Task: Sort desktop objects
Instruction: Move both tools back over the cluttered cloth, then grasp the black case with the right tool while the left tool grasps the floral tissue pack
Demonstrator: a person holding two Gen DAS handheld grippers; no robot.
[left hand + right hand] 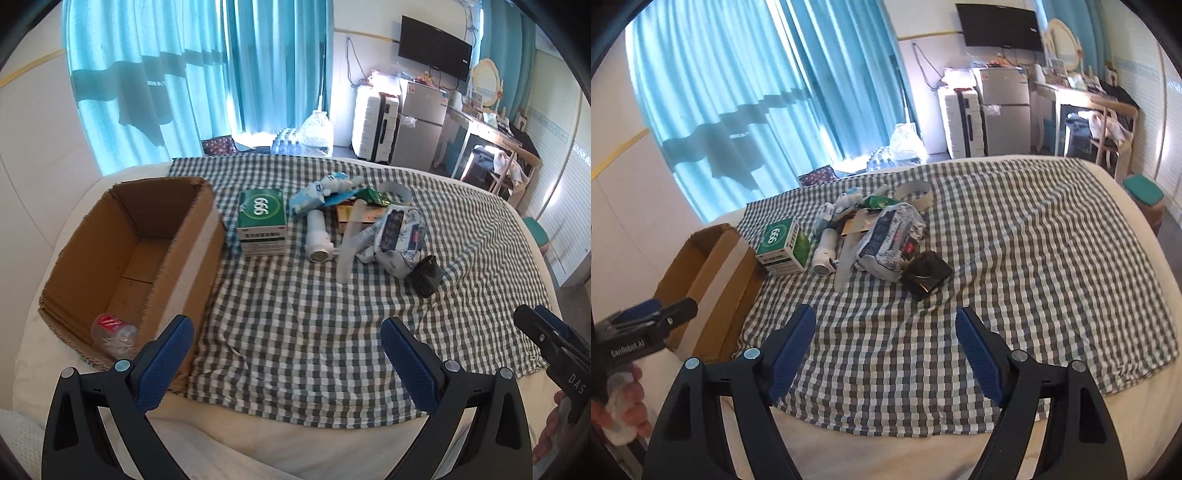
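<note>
A pile of small objects lies on the checked cloth (295,332): a green 999 box (262,218) (781,242), a white bottle (318,236) (824,251), a printed wipes pack (400,232) (892,236) and a black square item (424,275) (925,275). The open cardboard box (125,254) (713,280) at the left holds a clear container with a red label (112,334). My left gripper (286,334) hangs open over the cloth's near edge beside the box. My right gripper (885,325) is open and empty, short of the black item.
The cloth covers a white bed (1137,391). Behind it are teal curtains (192,74), a water jug (317,133), a white suitcase (373,125), a small fridge (421,122) and a desk (495,136). A hand (626,413) holds the left gripper.
</note>
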